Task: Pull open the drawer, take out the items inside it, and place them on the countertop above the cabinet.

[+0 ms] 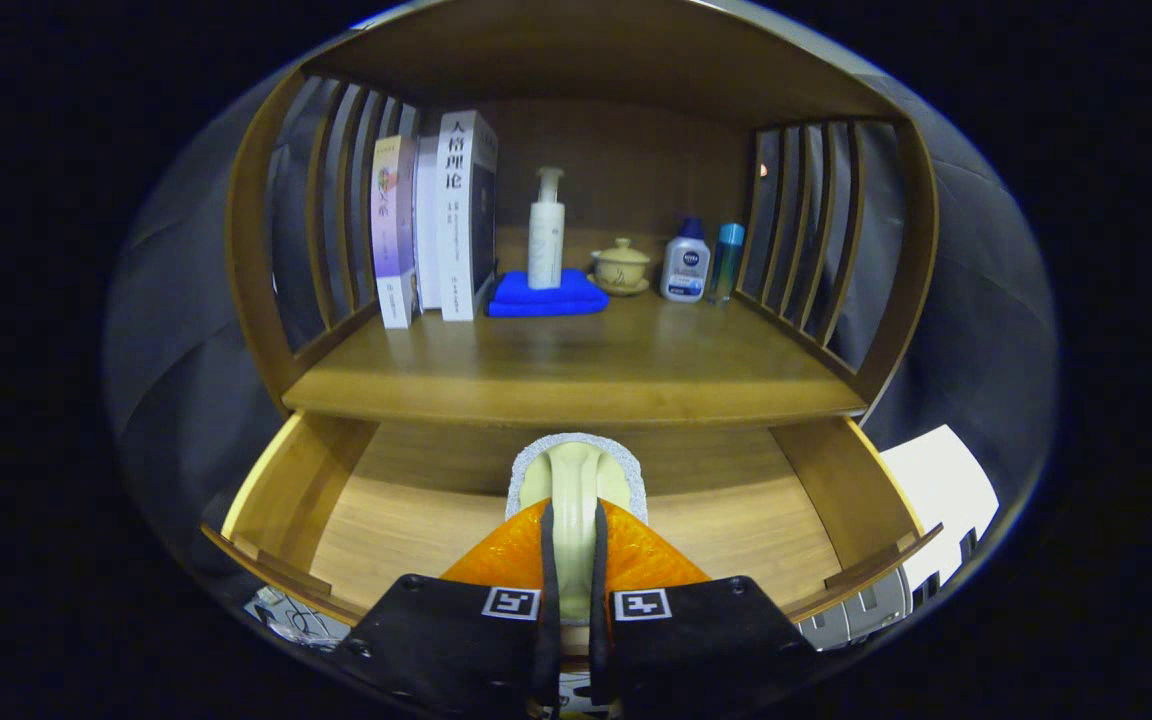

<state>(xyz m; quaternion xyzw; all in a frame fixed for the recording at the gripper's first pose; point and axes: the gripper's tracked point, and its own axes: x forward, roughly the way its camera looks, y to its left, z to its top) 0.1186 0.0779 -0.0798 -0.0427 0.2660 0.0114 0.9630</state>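
The wooden drawer (298, 482) stands pulled open under the countertop (576, 372); its bare floor shows on both sides of the fingers. My gripper (573, 522) is shut on a pale cream brush-like item (576, 468) with a grey fuzzy rim. The item's narrow handle runs between both fingers and its wide head sticks out ahead of them. It hangs over the drawer's middle, its head just below the countertop's front edge. The part of the drawer behind the item and fingers is hidden.
At the back of the countertop stand three books (436, 225), a white pump bottle (546, 232) on a folded blue cloth (548, 296), a lidded tea cup (621, 266), a small white bottle (686, 265) and a blue bottle (726, 260). Slatted side walls (806, 230) and a roof enclose it.
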